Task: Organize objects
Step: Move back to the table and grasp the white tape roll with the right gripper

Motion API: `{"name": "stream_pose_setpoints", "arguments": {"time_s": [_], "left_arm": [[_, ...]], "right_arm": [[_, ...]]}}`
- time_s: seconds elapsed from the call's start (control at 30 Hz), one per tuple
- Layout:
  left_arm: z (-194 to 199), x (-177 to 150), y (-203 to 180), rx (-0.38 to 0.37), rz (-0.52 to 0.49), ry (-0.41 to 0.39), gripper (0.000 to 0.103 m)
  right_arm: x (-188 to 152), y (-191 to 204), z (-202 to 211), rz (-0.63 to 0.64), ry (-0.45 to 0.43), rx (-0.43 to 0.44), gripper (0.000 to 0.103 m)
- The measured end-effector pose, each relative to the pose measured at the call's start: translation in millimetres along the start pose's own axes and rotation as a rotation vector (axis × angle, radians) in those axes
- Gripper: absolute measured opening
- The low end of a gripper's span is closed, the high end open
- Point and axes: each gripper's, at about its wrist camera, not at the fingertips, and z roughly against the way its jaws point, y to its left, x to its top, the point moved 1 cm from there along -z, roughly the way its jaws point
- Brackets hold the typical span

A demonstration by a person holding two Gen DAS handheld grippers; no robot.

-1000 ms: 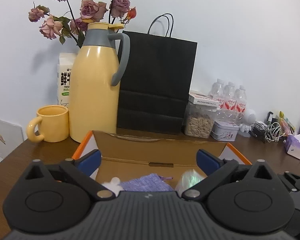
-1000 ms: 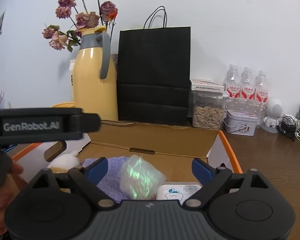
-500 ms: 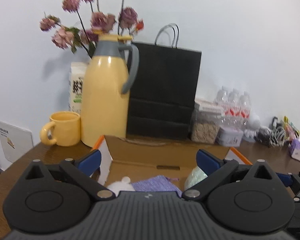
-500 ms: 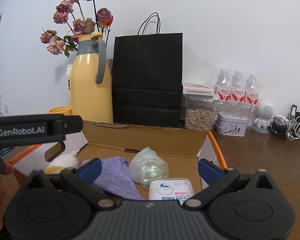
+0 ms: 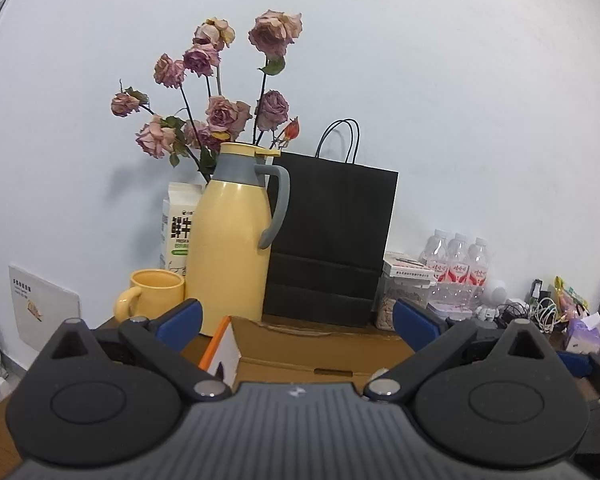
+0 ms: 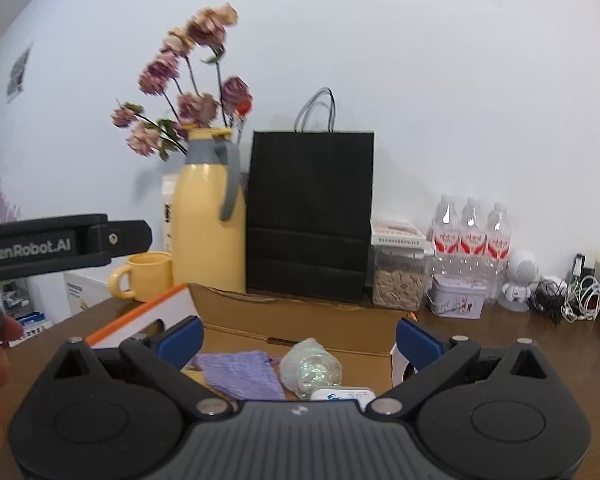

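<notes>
An open cardboard box (image 6: 300, 322) with orange-edged white flaps sits on the brown table; it also shows in the left wrist view (image 5: 320, 344). Inside it lie a purple knitted cloth (image 6: 242, 374), a clear iridescent wrapped item (image 6: 310, 368) and a small white packet (image 6: 346, 394). My right gripper (image 6: 299, 338) is open and empty, raised above the box's near side. My left gripper (image 5: 296, 320) is open and empty, held above the box; its body shows at the left of the right wrist view (image 6: 60, 242). In the left wrist view the box's contents are hidden.
Behind the box stand a yellow thermos jug (image 5: 232, 252), a yellow mug (image 5: 152, 296), a milk carton (image 5: 178, 224), dried roses (image 5: 216, 112) and a black paper bag (image 5: 328, 240). To the right are a seed jar (image 6: 398, 276), water bottles (image 6: 472, 236), a tin (image 6: 456, 300) and cables (image 6: 568, 300).
Both grippers have risen and pulled back from the box, so the view tilts up toward the wall. The box contents dropped out of the left wrist view. Both stay open.
</notes>
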Motion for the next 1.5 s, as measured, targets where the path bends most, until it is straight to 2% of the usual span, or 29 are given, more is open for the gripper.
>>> {"name": "stream_pose_setpoints", "arguments": {"time_s": [0.27,0.63,0.77,0.83,0.9,1.13,1.2,1.33,1.37,1.5], "left_arm": [[42,0,15,0.023,-0.024,0.071,0.103],[88,-34,38,0.036,-0.058,0.205,0.103],[99,-55,47,0.040,-0.045,0.262,0.103],[103,-65,52,0.034,-0.027,0.300,0.103],[108,-76,56,0.022,-0.016,0.332,0.103],[115,-91,55,-0.009,-0.023,0.369,0.103],[116,-91,53,-0.019,-0.023,0.369,0.103],[115,-91,49,-0.031,-0.029,0.373,0.103],[115,-92,49,-0.032,-0.030,0.376,0.103],[114,-94,46,-0.040,-0.033,0.386,0.103]], "right_arm": [[-5,8,56,0.025,0.007,0.019,0.103],[-60,21,101,0.034,0.146,0.066,0.101],[-83,29,107,0.028,0.204,0.085,0.085],[-94,32,107,0.018,0.231,0.097,0.073],[-104,34,107,0.007,0.254,0.110,0.053],[-107,42,100,0.002,0.252,0.125,0.035],[-108,43,95,0.002,0.257,0.121,0.026],[-108,45,92,0.008,0.251,0.131,0.015],[-109,46,91,0.013,0.256,0.136,0.008],[-111,46,94,0.018,0.249,0.140,0.008]]}}
